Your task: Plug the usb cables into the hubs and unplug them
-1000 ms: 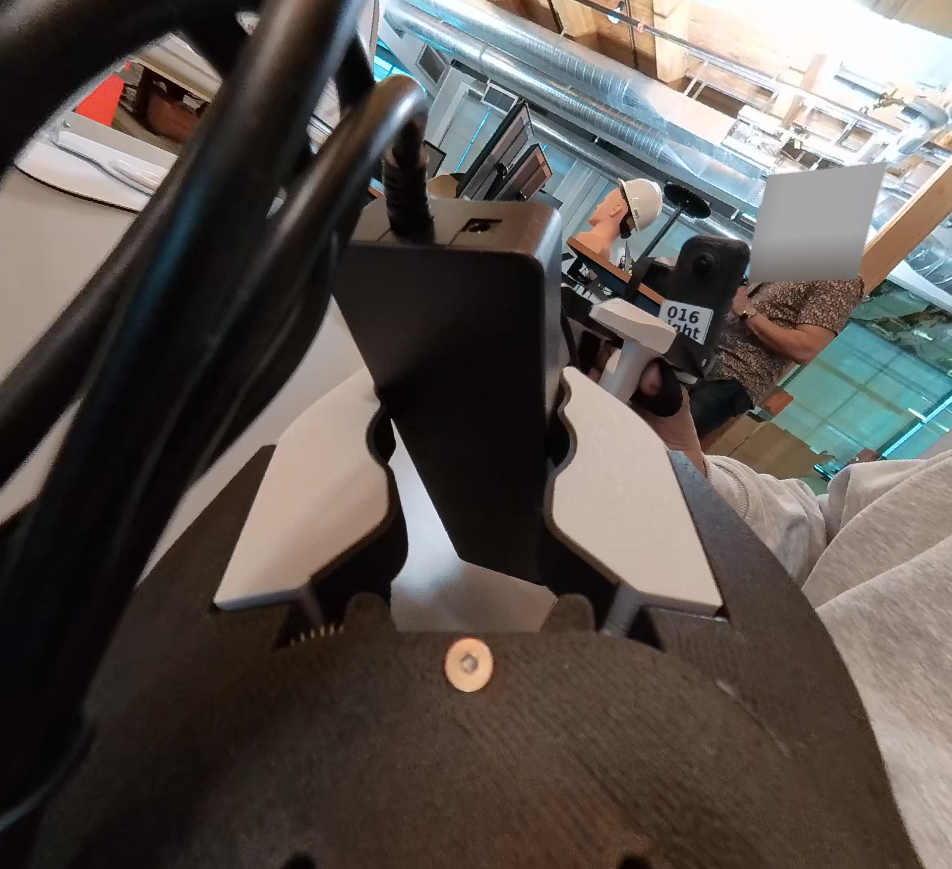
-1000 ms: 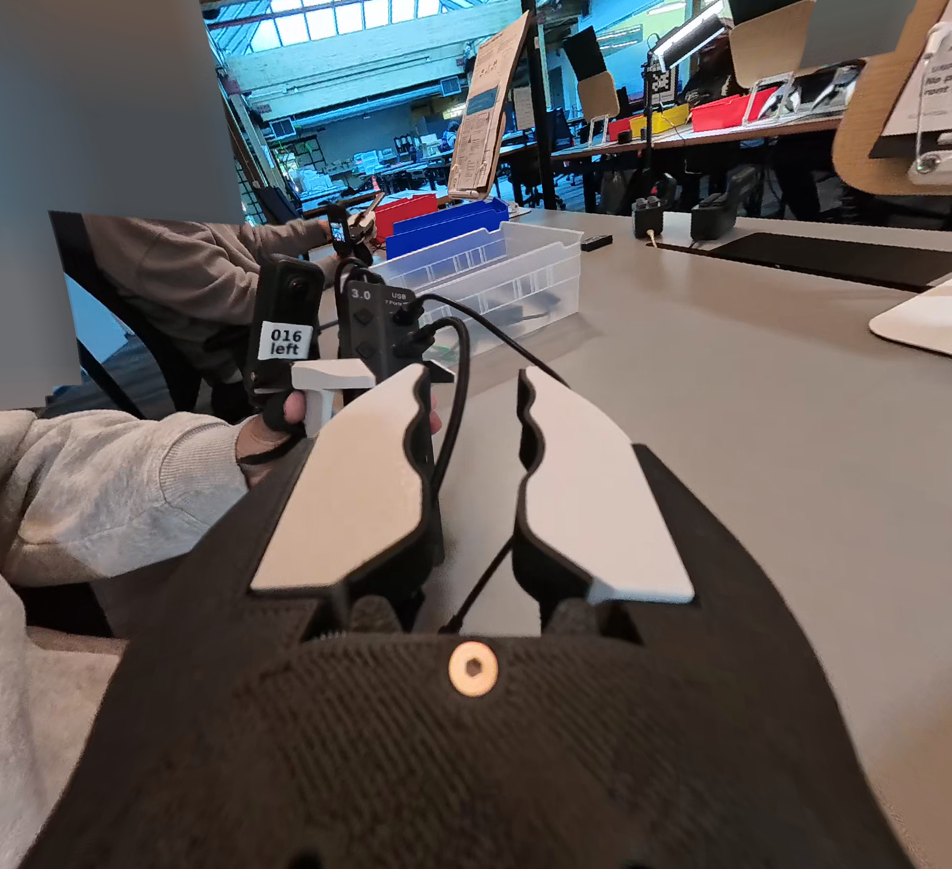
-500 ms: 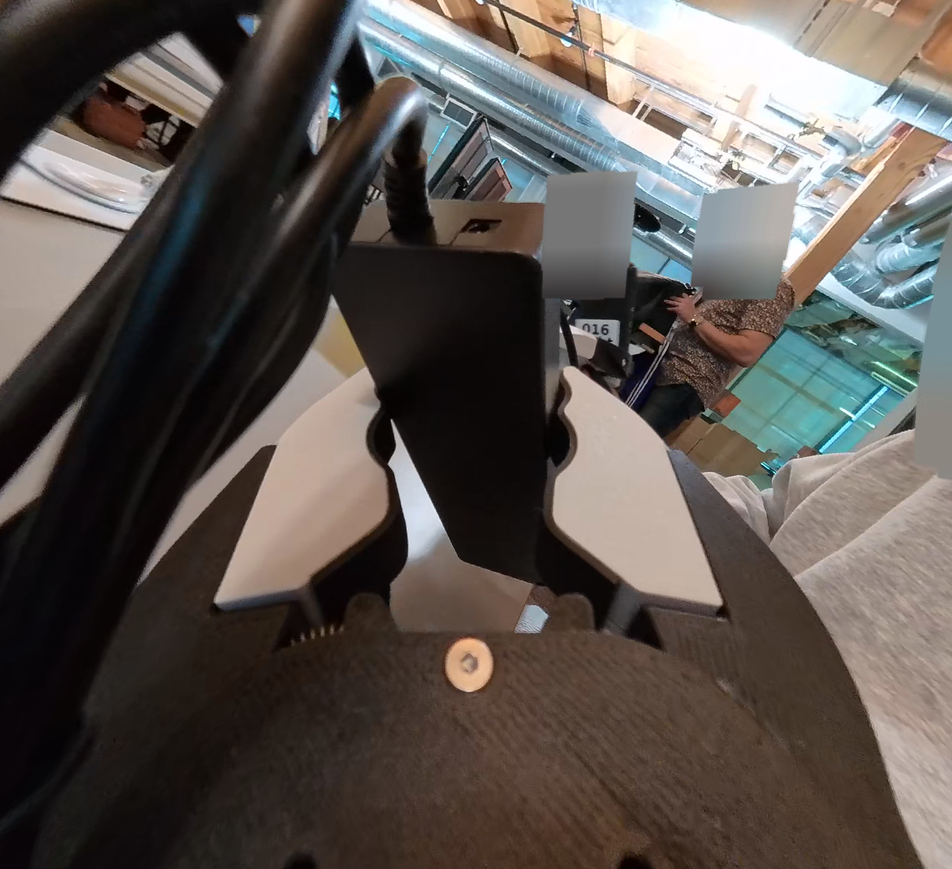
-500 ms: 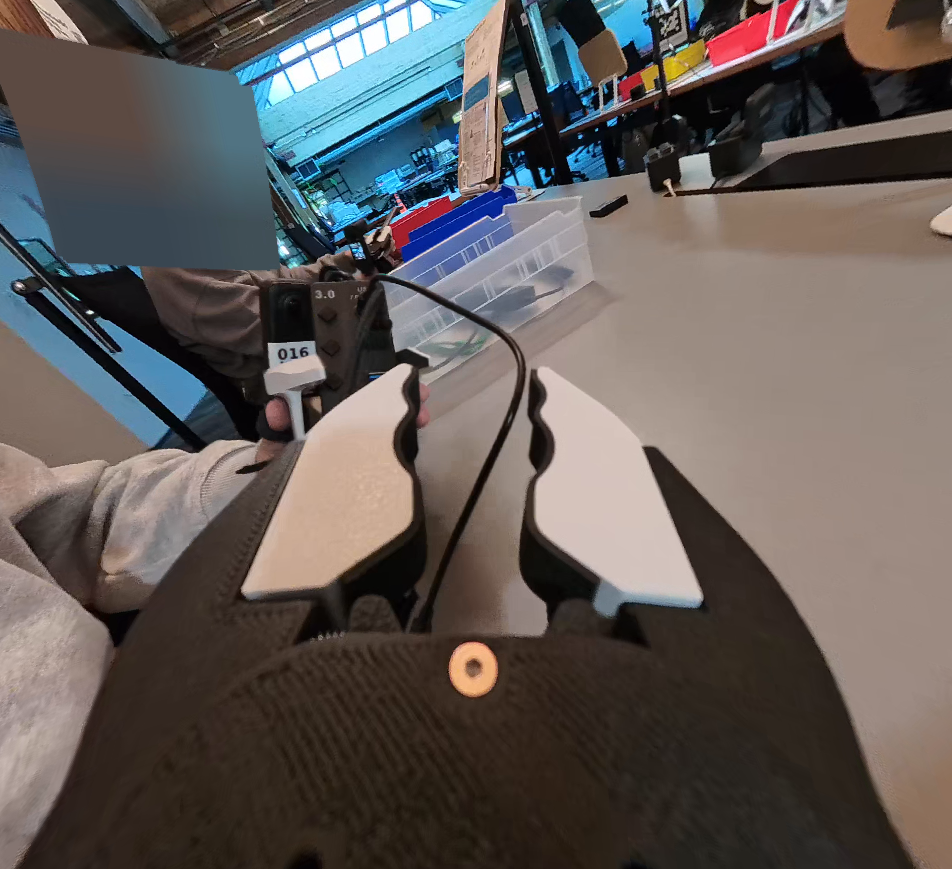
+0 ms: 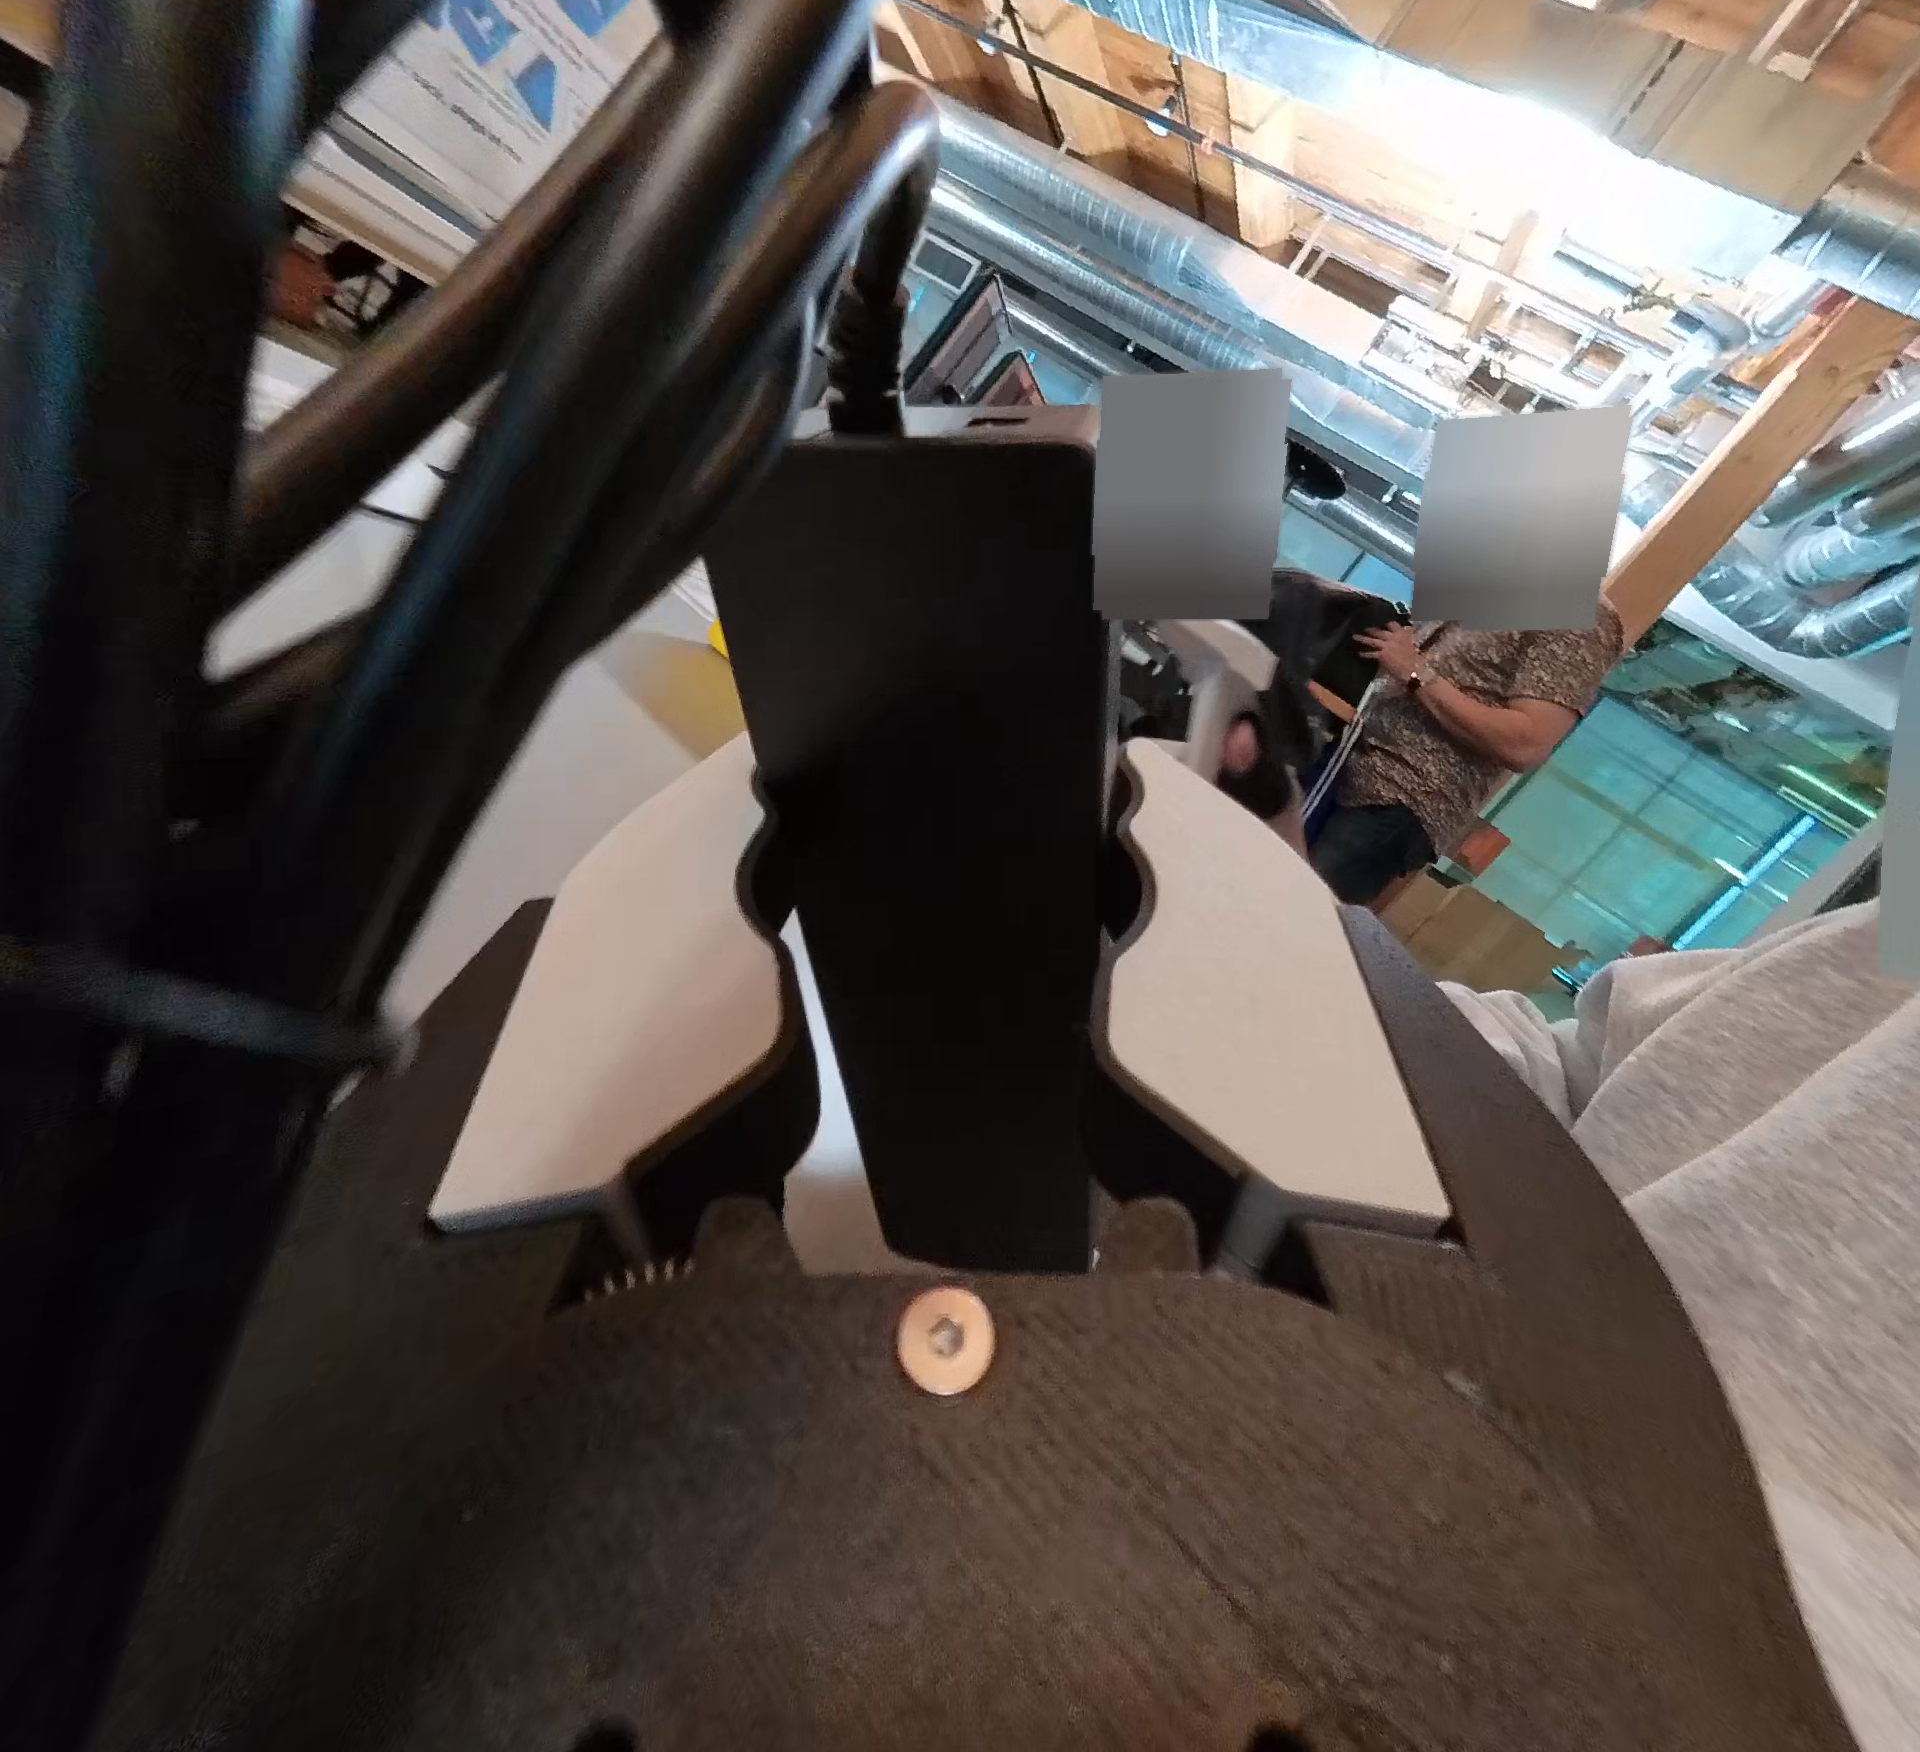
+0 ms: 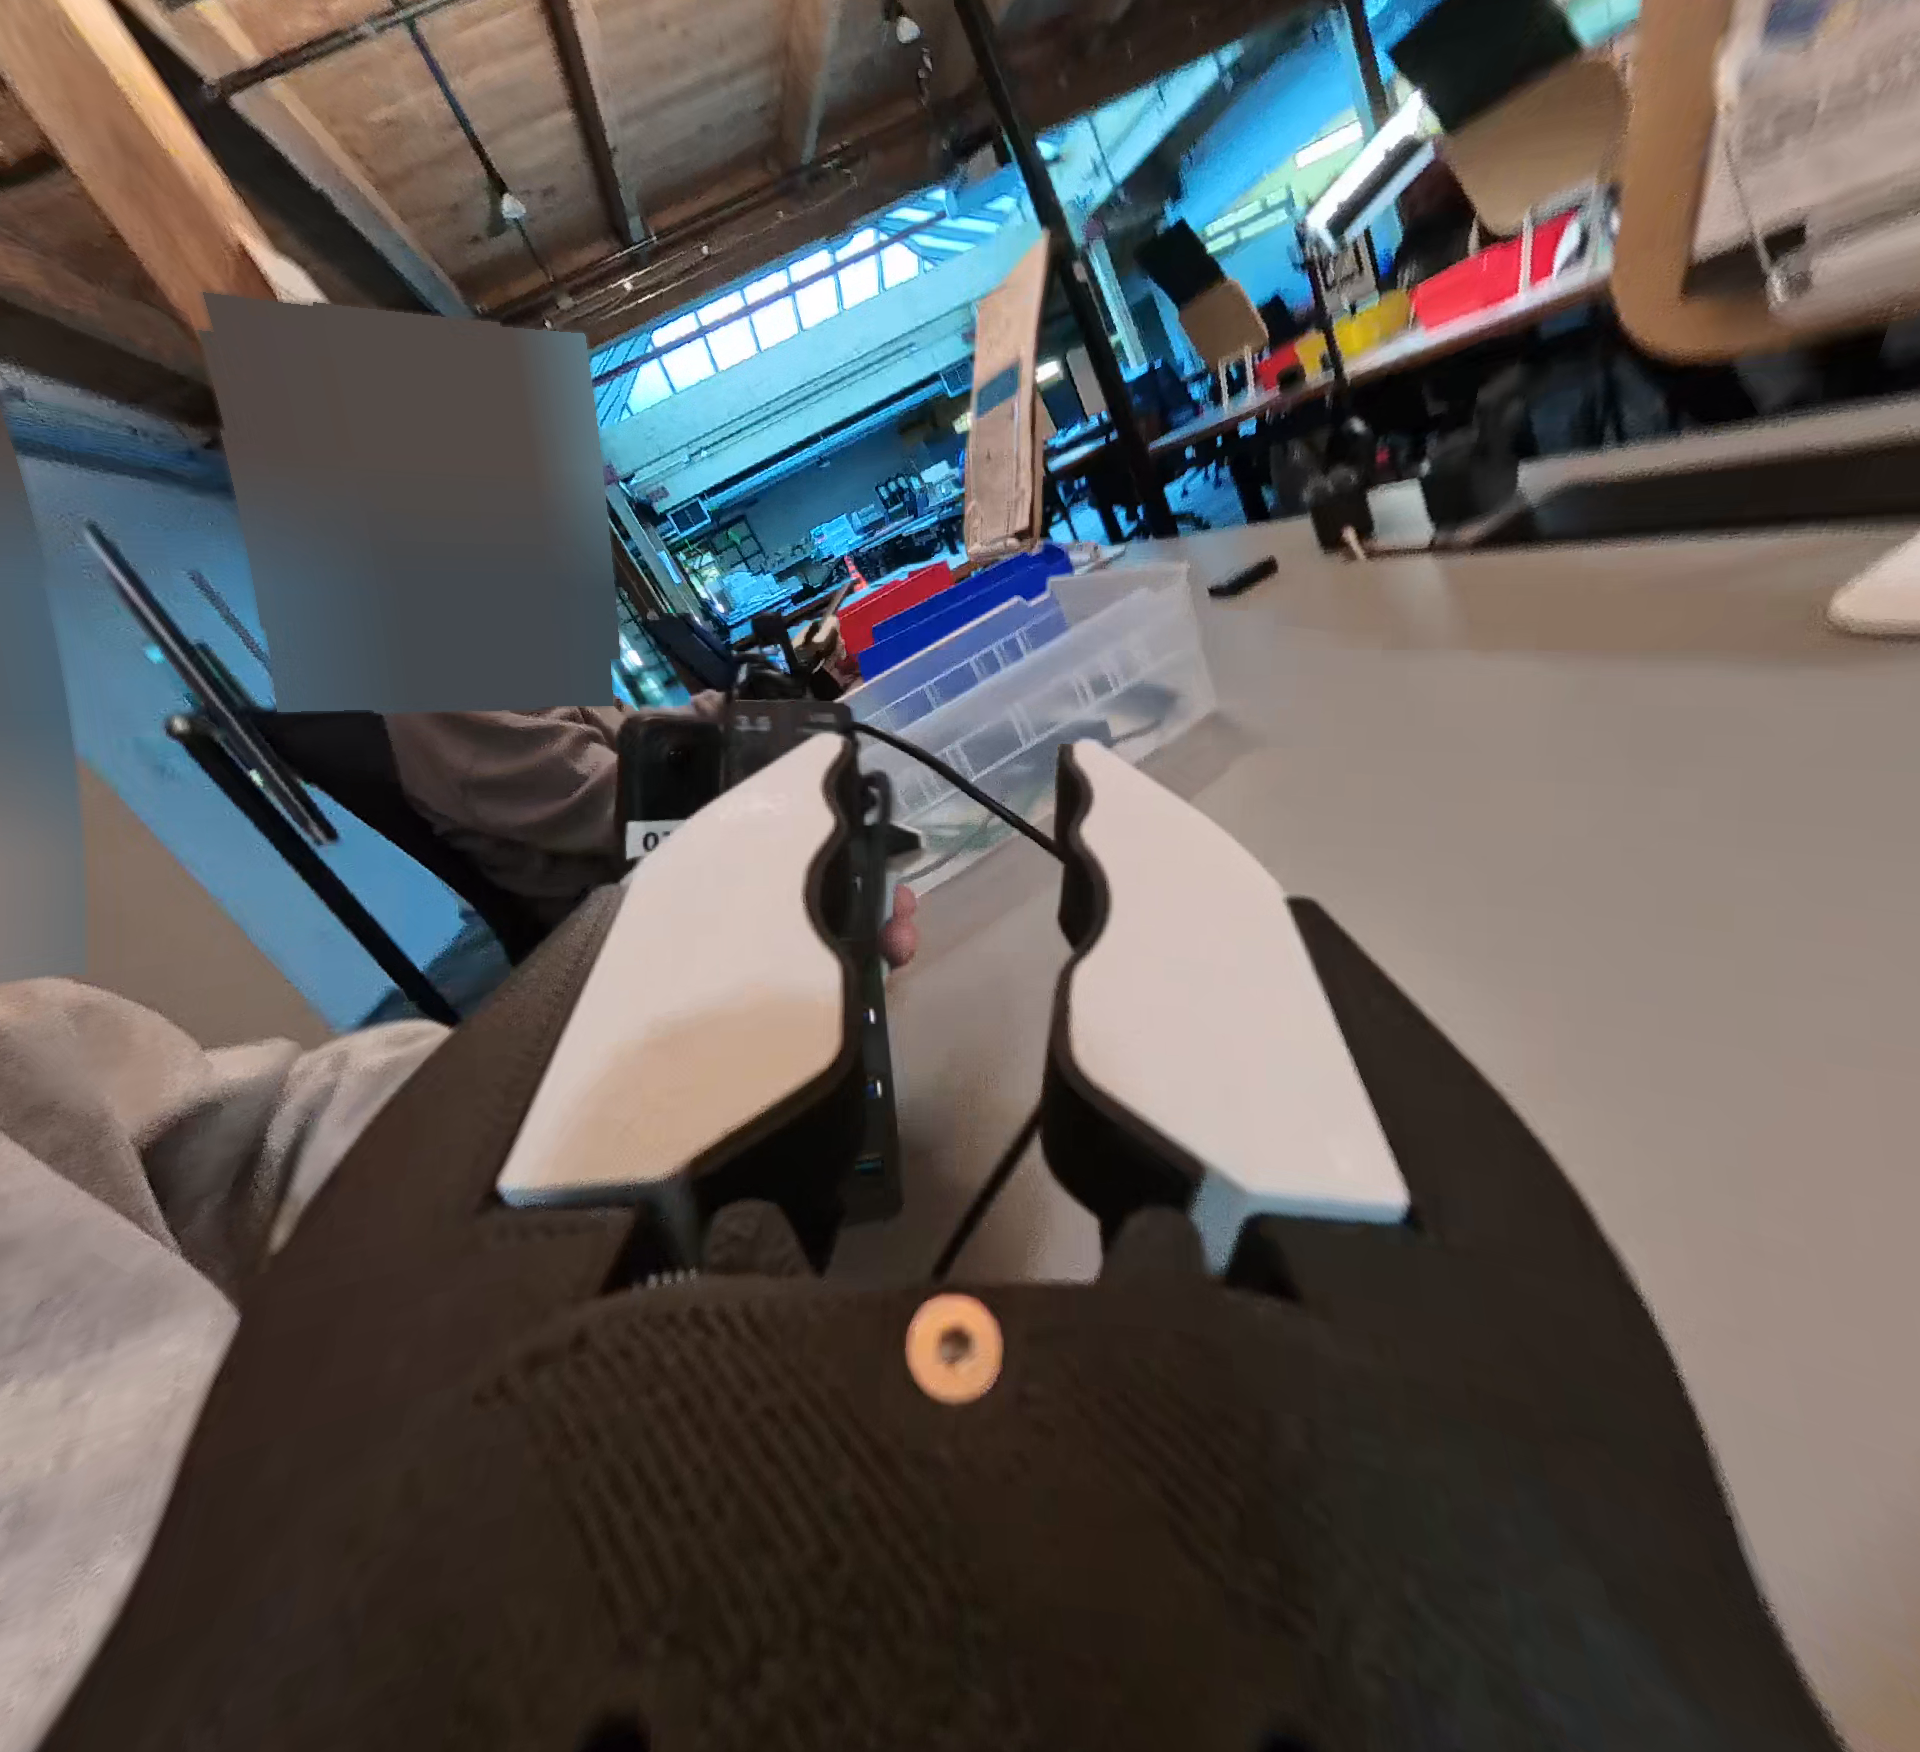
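My left gripper [image 5: 940, 757] is shut on a black USB hub [image 5: 925, 715] and holds it upright. A black cable plug [image 5: 868, 352] sits in the hub's top end. In the right wrist view the hub [image 6: 875, 1027] shows edge-on, close along the inner side of my left finger. My right gripper [image 6: 951, 767] is open around it. A thin black cable [image 6: 987, 1193] runs from the hub's top, across the gap to the right finger, then down between the fingers. The left gripper [image 6: 665, 788] shows behind the hub. The right gripper [image 5: 1236, 715] is partly hidden behind the hub.
Thick black cables [image 5: 416, 352] loop close to the left camera. On the grey table [image 6: 1507, 871] stand a clear plastic bin [image 6: 1060, 674], blue and red bins [image 6: 966, 601], and a small black item [image 6: 1242, 575]. Grey sleeves [image 6: 156, 1131] and another person [image 5: 1455, 726] are near. Across from one pair of fingers to the other is roughly 12 cm.
My right gripper has moved in toward the hub, which now lies between its fingers beside the left one. Both views have tilted upward. My left gripper has kept its hold on the hub.
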`<state>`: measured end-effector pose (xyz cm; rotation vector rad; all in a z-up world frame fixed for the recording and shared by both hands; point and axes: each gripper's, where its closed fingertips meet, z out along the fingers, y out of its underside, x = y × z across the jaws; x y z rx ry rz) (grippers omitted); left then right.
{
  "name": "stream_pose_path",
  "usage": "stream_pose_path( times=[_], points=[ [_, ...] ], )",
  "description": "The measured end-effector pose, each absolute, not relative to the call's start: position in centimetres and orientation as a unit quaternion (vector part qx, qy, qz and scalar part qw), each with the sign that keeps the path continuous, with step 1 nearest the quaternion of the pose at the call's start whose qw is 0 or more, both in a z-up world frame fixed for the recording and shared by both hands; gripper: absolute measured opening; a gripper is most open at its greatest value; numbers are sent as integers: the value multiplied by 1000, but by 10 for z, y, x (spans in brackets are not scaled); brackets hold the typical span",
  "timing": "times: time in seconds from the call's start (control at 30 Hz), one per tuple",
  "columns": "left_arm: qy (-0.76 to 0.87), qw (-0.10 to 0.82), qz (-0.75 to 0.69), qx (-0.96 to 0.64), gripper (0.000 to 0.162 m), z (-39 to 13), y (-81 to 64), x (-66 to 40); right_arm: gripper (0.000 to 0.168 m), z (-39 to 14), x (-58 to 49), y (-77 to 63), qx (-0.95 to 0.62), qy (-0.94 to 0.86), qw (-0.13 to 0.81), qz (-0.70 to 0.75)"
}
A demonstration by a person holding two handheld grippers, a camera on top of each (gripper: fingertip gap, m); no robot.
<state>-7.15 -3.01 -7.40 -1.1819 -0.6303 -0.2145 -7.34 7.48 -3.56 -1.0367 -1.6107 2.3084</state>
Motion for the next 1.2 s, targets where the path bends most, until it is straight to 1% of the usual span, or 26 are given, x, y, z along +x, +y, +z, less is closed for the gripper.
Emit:
stream_pose_path(
  times=[0.07, 0.1, 0.17, 0.23, 0.37, 0.47, 0.53, 0.63, 0.73, 0.83, 0.93, 1.03, 1.2],
  points=[
    [-302, 779, -96, -541, 61, -75, -33, -76, 34, -23, -61, 66, -300, -557, 107, 767],
    [-306, 780, -95, -537, 58, -75, -34, -77, 34, -19, -54, 58, -278, -571, 116, 764],
    [-312, 784, -103, -527, 57, -75, -36, -79, 34, -21, -40, 37, -244, -603, 114, 751],
    [-315, 787, -118, -518, 60, -74, -37, -79, 36, -36, -32, 14, -236, -639, 88, 727],
    [-315, 791, -122, -510, 59, -73, -37, -78, 42, -78, -23, -18, -271, -684, -10, 677],
    [-304, 794, -115, -514, 58, -72, -34, -74, 45, -97, -21, -27, -285, -701, -36, 653],
    [-296, 796, -110, -517, 58, -71, -32, -72, 44, -103, -21, -29, -282, -716, -26, 638],
    [-294, 803, -105, -508, 59, -67, -34, -72, 45, -107, -22, -28, -270, -737, 18, 619],
    [-303, 826, -98, -465, 59, -55, -48, -77, 48, -111, -22, -29, -257, -750, 48, 607],
    [-313, 844, -99, -424, 59, -46, -62, -83, 54, -106, -25, -28, -263, -730, 49, 629],
    [-325, 855, -97, -391, 59, -37, -71, -86, 62, -105, -25, -30, -277, -710, 14, 647],
    [-320, 859, -85, -390, 59, -31, -70, -81, 71, -104, -17, -43, -279, -690, -30, 668],
    [-304, 862, -113, -389, 59, -26, -60, -67, 73, -112, -8, -60, -272, -694, -60, 664]
  ],
)
